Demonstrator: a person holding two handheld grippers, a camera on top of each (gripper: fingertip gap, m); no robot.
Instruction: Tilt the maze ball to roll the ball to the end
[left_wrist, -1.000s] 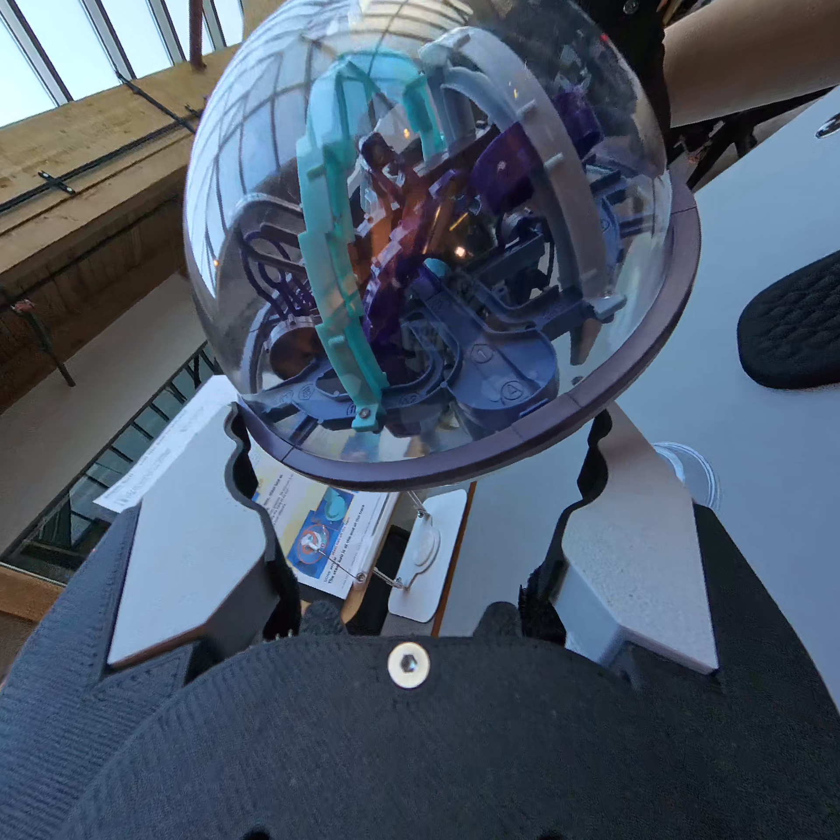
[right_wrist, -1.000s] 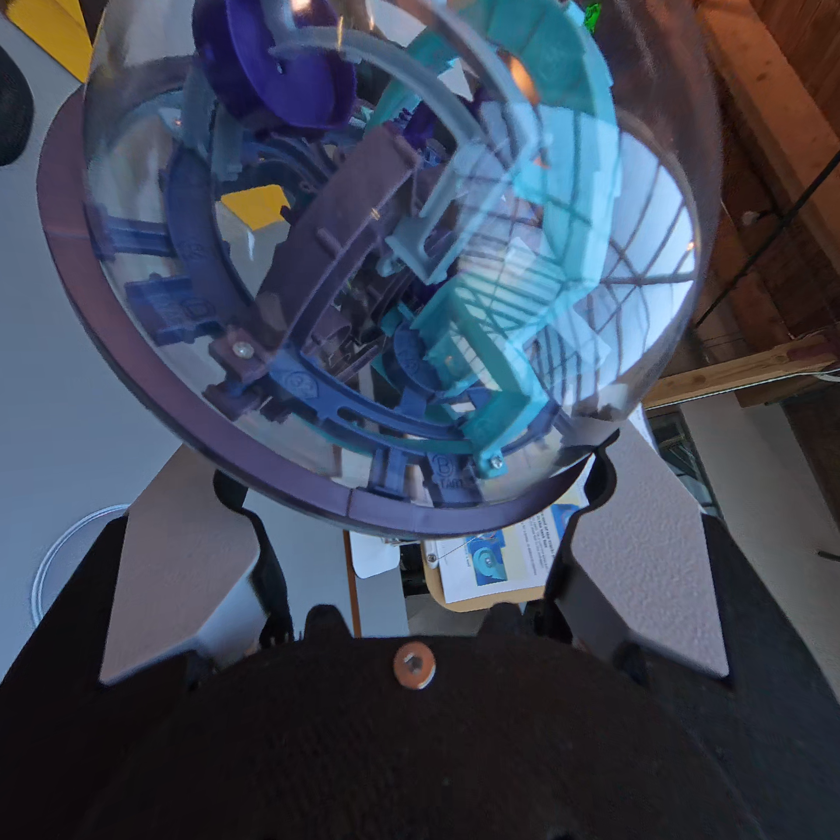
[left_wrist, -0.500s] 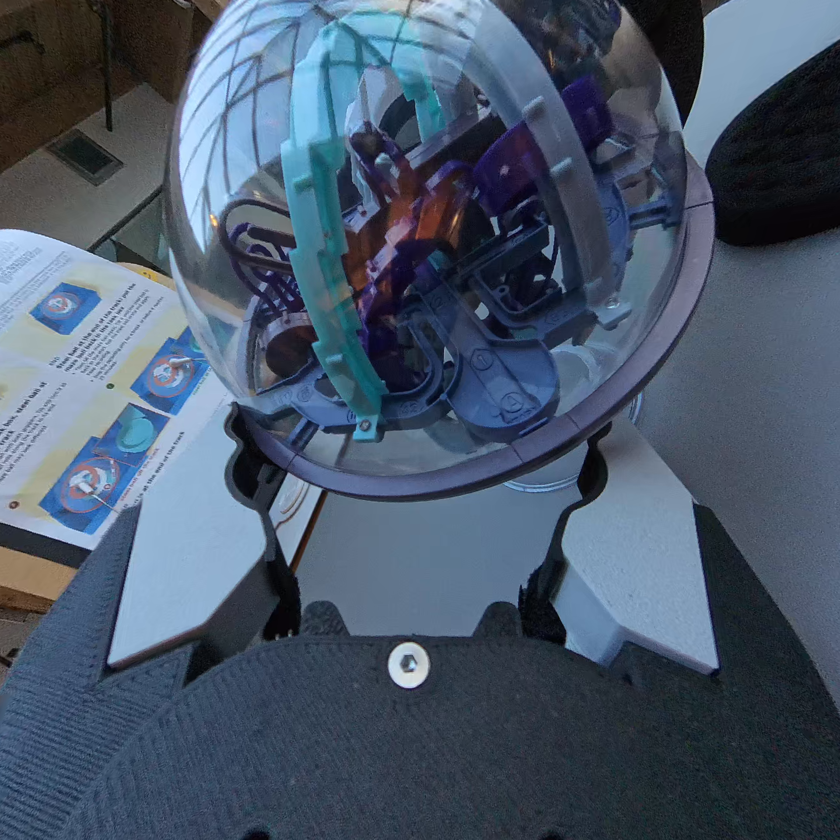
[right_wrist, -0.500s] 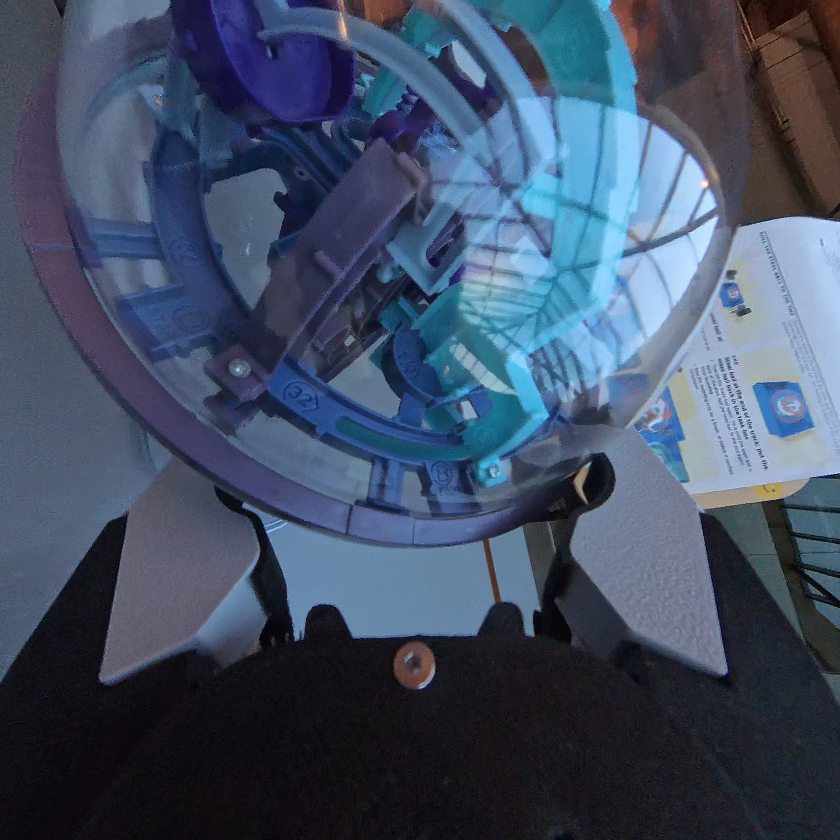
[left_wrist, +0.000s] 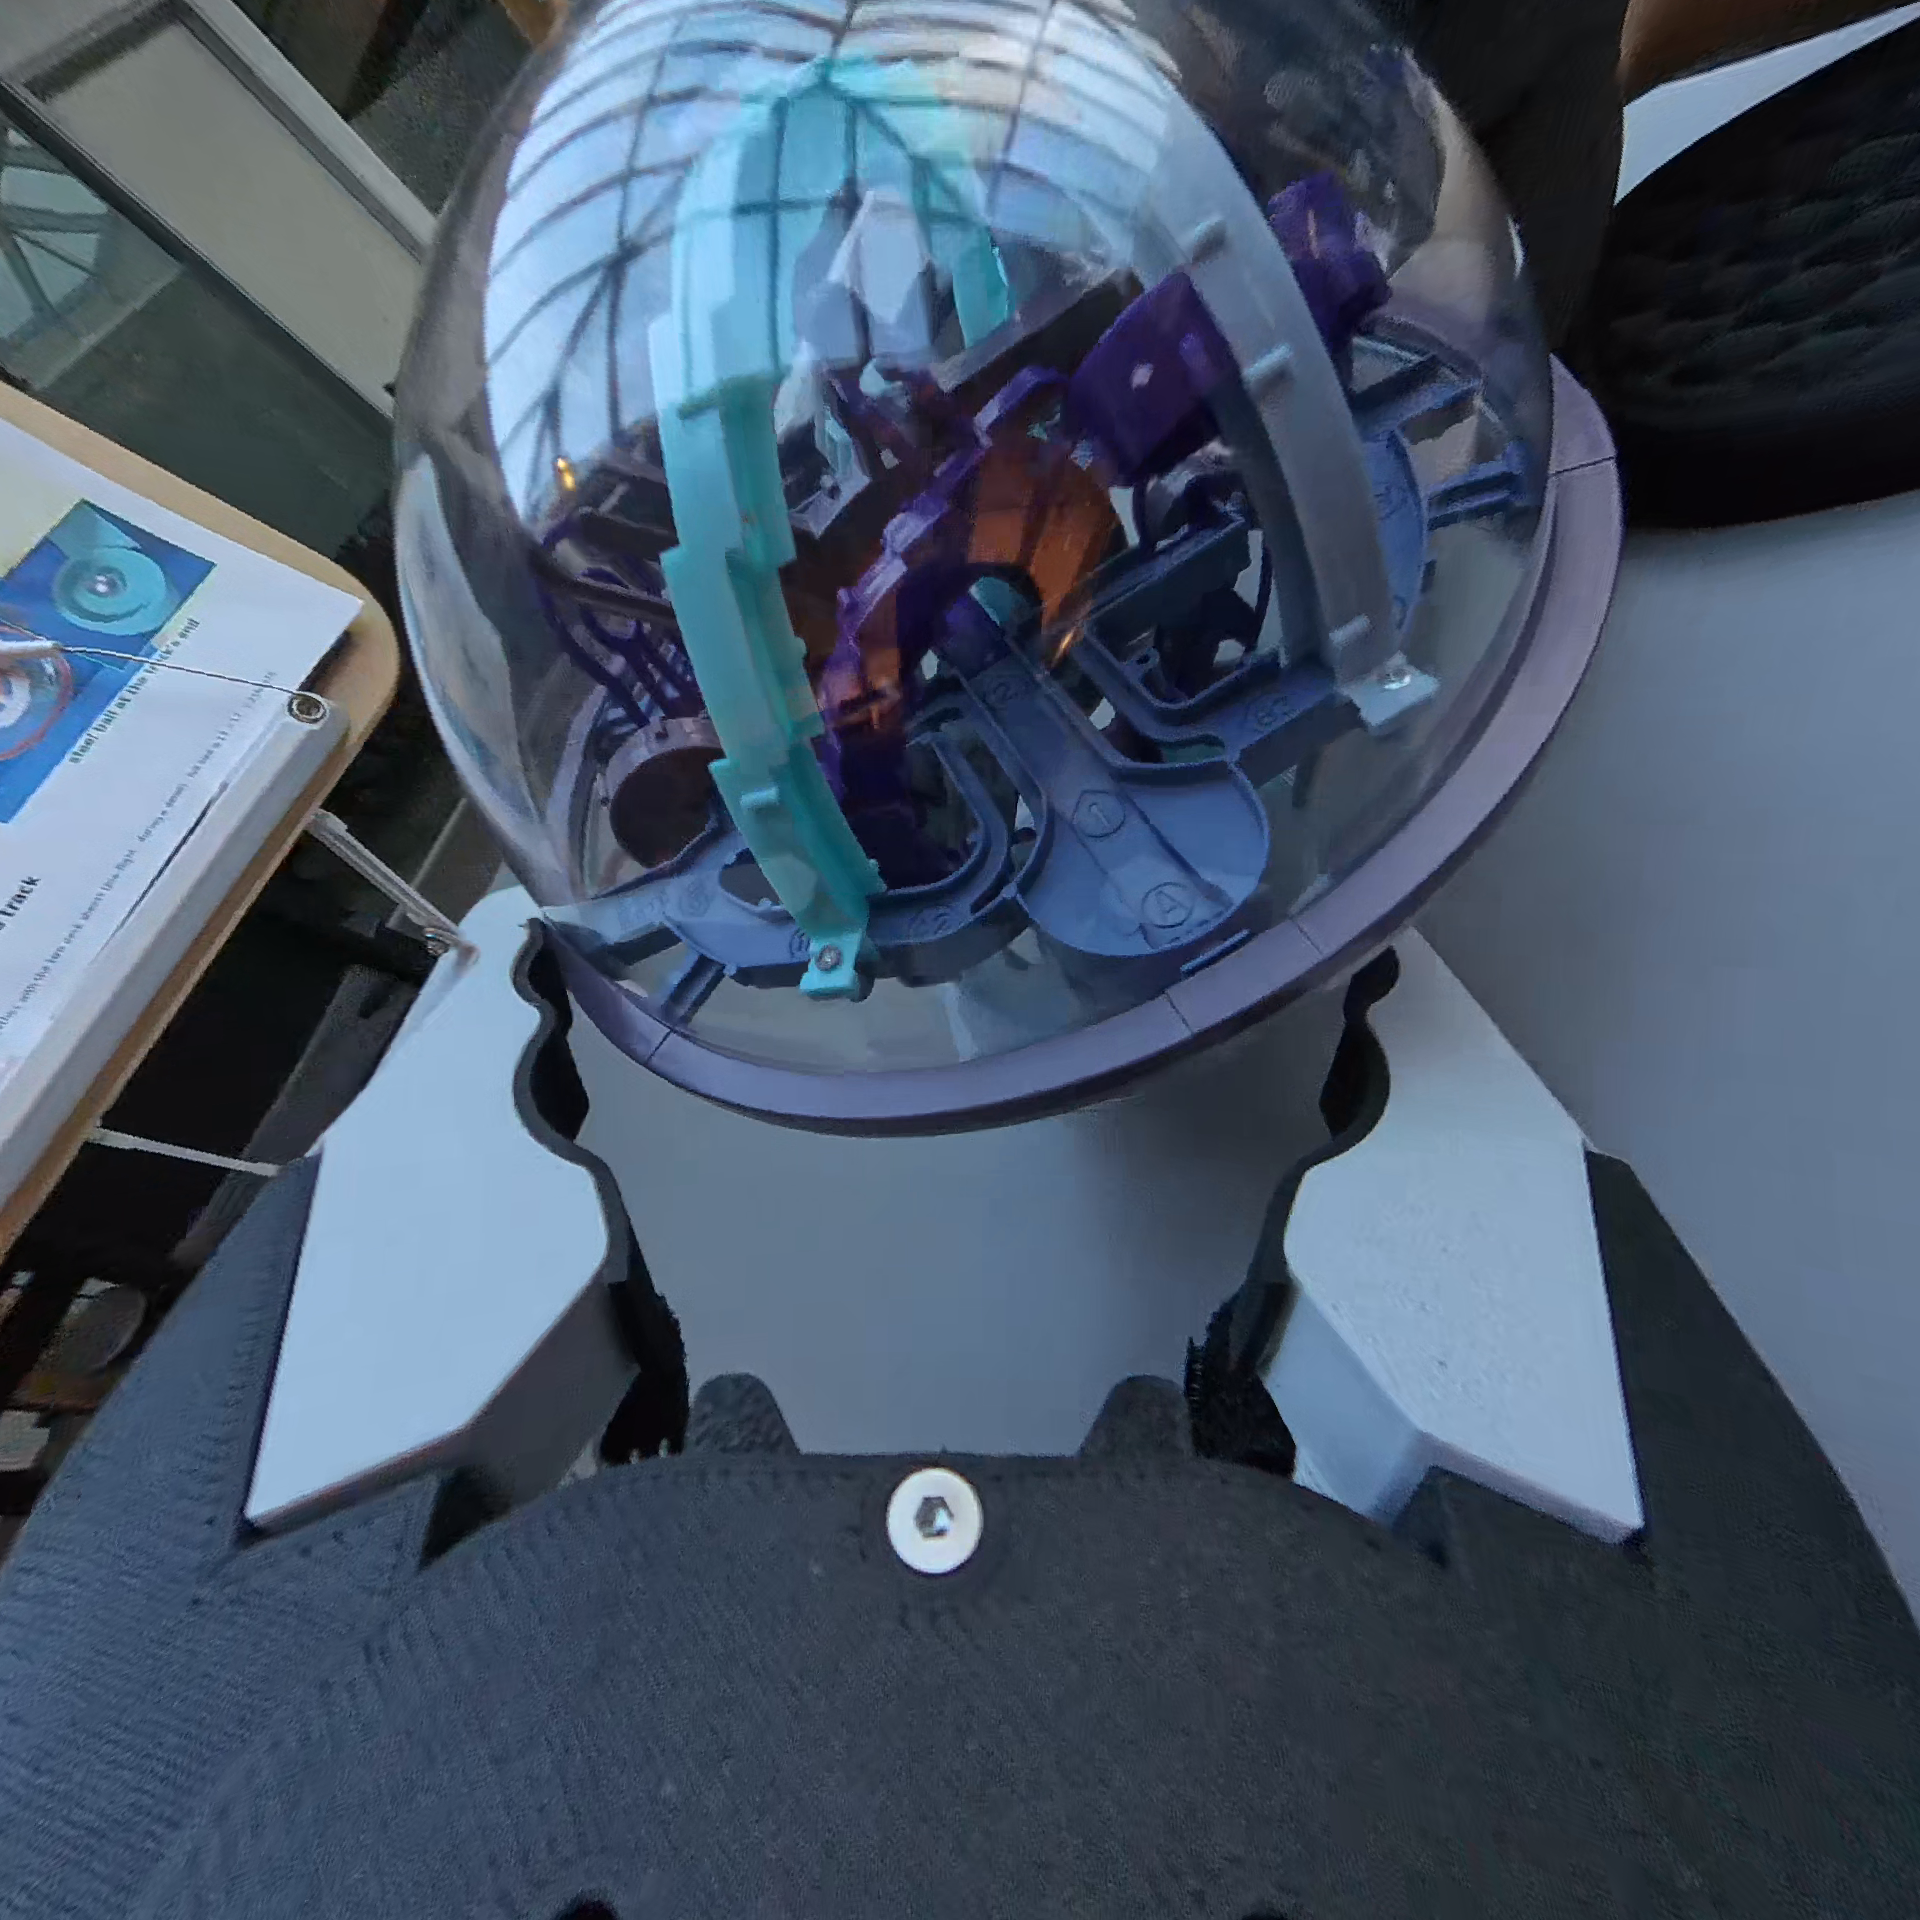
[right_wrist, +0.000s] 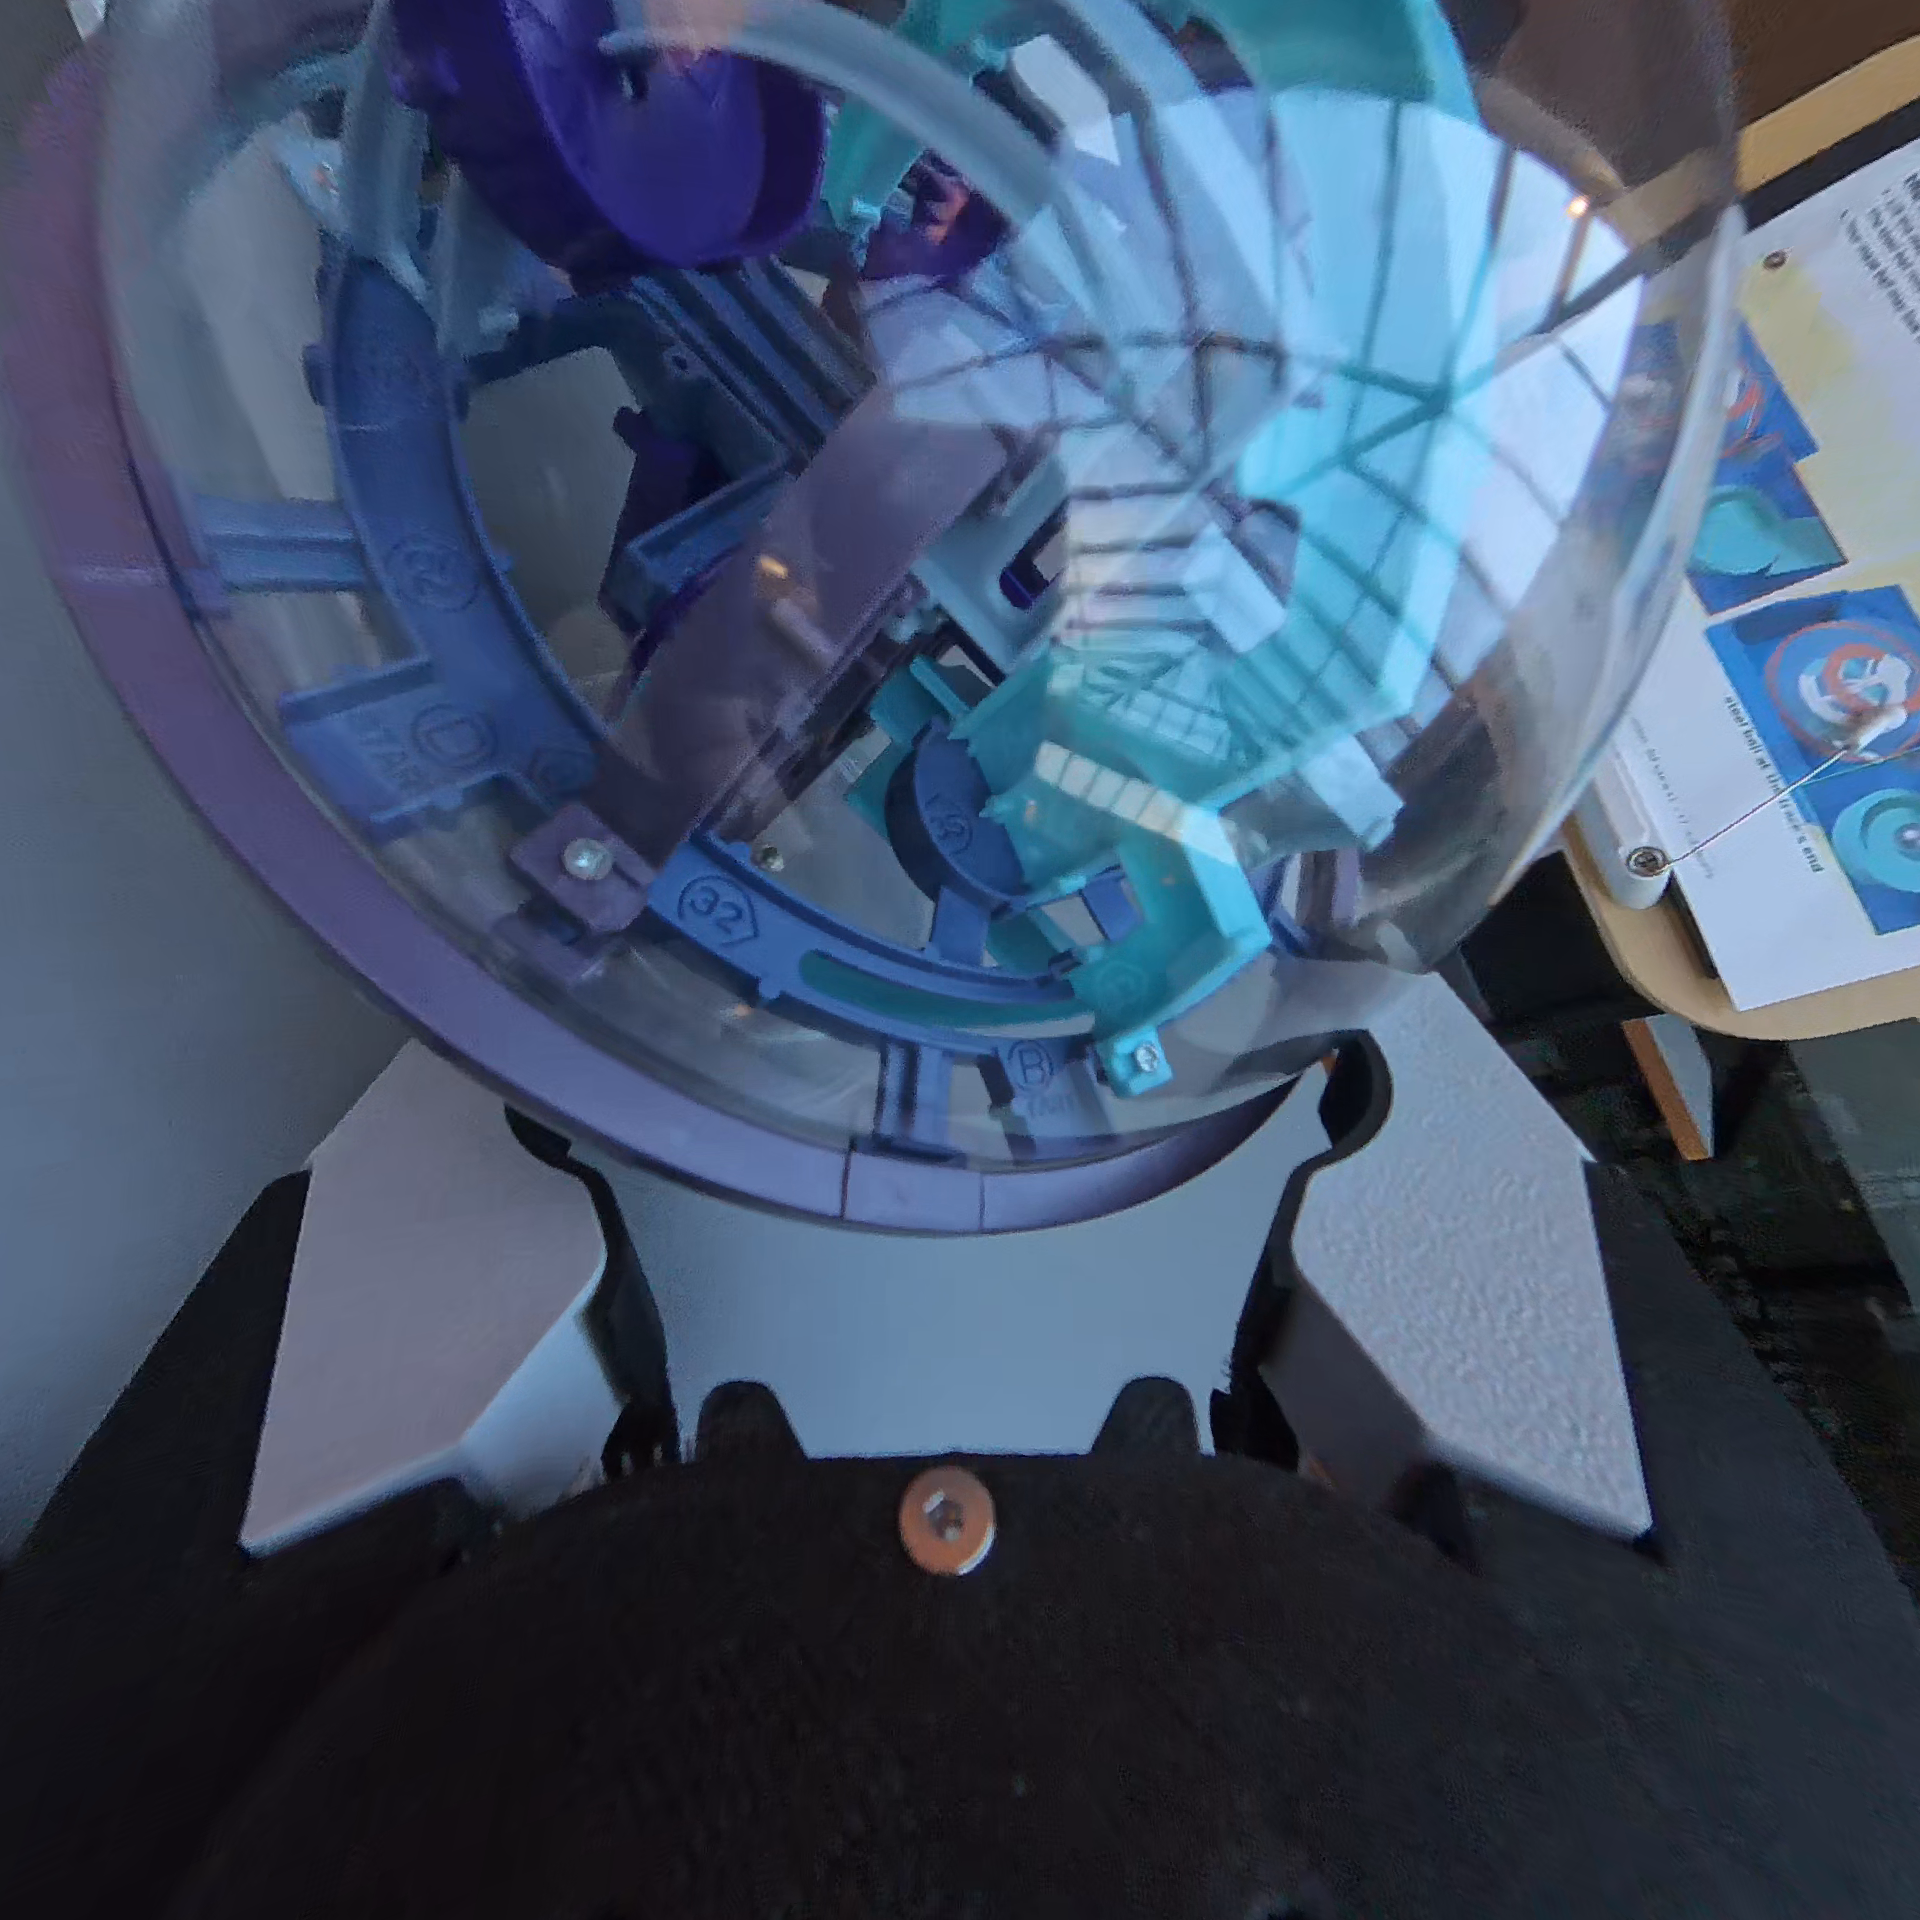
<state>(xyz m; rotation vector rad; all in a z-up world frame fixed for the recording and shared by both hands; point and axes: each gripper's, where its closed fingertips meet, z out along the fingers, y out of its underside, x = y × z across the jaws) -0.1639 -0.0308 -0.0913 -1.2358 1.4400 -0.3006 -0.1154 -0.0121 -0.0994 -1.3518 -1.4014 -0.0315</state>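
Aloft, maze ball (left_wrist: 966, 540) between hand-held grippers

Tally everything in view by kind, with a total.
Maze ball: 1
Tools: 2, left tool and right tool, each gripping the ball's purple rim
Printed instruction sheets: 1
Black padded objects: 1
Grey table: 1
Total: 6

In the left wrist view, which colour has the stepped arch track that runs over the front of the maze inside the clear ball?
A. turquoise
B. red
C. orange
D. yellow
A: inside the maze ball, the stepped arch track from top to rim is turquoise.
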